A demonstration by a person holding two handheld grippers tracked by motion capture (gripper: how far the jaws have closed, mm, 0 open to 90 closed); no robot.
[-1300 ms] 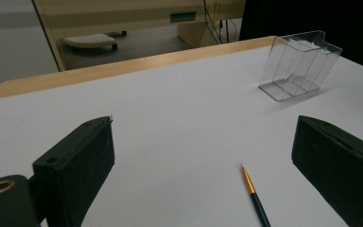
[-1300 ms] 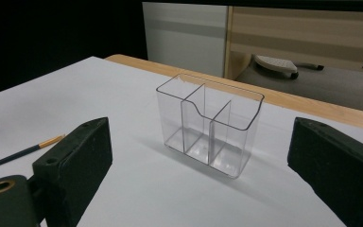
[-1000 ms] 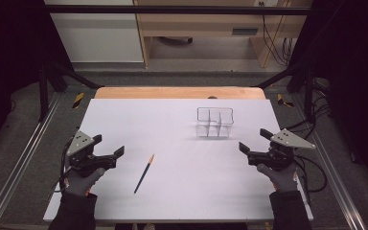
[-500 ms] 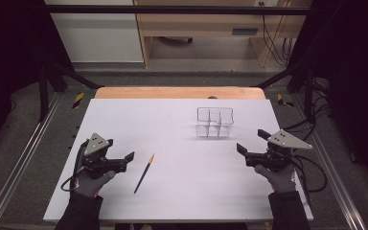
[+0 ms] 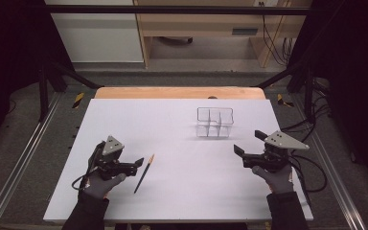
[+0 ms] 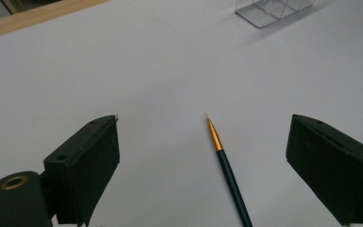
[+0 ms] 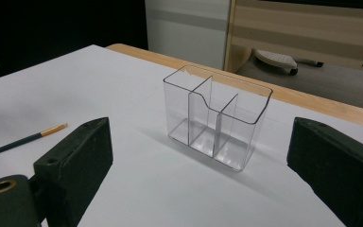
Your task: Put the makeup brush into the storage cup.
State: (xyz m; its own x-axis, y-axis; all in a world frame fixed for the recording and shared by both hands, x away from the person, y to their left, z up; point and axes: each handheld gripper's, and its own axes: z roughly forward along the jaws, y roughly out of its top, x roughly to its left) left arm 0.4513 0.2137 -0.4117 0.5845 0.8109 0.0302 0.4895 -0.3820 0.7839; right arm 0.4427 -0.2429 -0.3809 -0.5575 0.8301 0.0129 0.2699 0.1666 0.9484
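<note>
The left gripper (image 5: 139, 163) is low over the near left part of the desk (image 5: 172, 201), its jaws spread wide and holding nothing. In the left gripper view the brush (image 6: 227, 170) lies flat on the white surface between those jaws, nearer the right one, touching neither; its gold ferrule and fine tip point away from the gripper. From the high view the brush (image 5: 144, 173) lies at a slant just right of the left gripper, gold end toward the far side of the desk.

The right gripper (image 5: 250, 143) is near the right edge of the desk, its jaws also wide open and empty. It faces a clear organizer (image 7: 216, 120), which stands upright ahead of it, apart from both jaws. The organizer has thin inner walls dividing it into compartments, all of them empty. In the high view the organizer (image 5: 214, 122) stands right of the desk's middle, toward the far side, well apart from the brush.
</note>
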